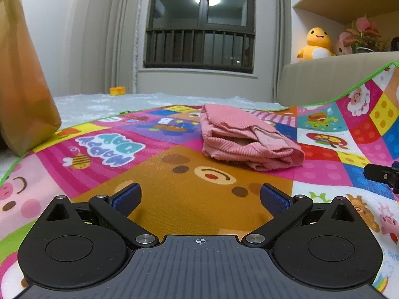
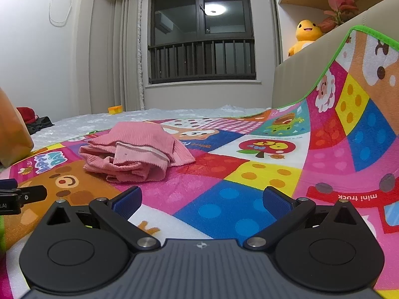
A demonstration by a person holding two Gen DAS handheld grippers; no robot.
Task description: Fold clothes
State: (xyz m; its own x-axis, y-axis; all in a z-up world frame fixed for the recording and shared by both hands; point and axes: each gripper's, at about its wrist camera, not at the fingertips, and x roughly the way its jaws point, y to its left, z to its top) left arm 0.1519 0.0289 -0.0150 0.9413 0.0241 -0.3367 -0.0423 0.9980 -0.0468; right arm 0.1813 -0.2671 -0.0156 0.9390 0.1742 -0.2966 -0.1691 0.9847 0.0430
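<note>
**On the play mat, a folded pink garment lies beyond both open grippers**

Ahead of both grippers, a pink ribbed garment (image 1: 245,140) lies folded into a thick bundle on the play mat (image 1: 174,199). From the left wrist view it sits beyond the left gripper (image 1: 200,196) and a little to the right, well apart from the blue finger pads (image 1: 124,196). From the right wrist view the same garment (image 2: 139,154) lies beyond the right gripper (image 2: 202,199) and to the left, also untouched. Both grippers have their jaws spread wide with nothing between them, hovering low over the mat. Each gripper's black tip shows at the edge of the other's view.

Writing on the mat reads "HAPPY DAY" (image 1: 112,149), upside down from this side, next to a small bee. Near the right gripper, "mini truck" (image 2: 357,196) is printed, also upside down. Other small print is too tiny to read.

The mat is a patchwork of bright squares with cartoon animals and a green border, and its right edge climbs up a beige padded headboard (image 1: 324,79). Beyond the mat lies pale bedding (image 1: 104,104). At the left stands a brown paper bag (image 1: 20,79). On the far wall is a dark window (image 1: 202,22) with a railing, curtains beside it. A yellow plush toy (image 1: 315,43) sits on a shelf at the right.
</note>
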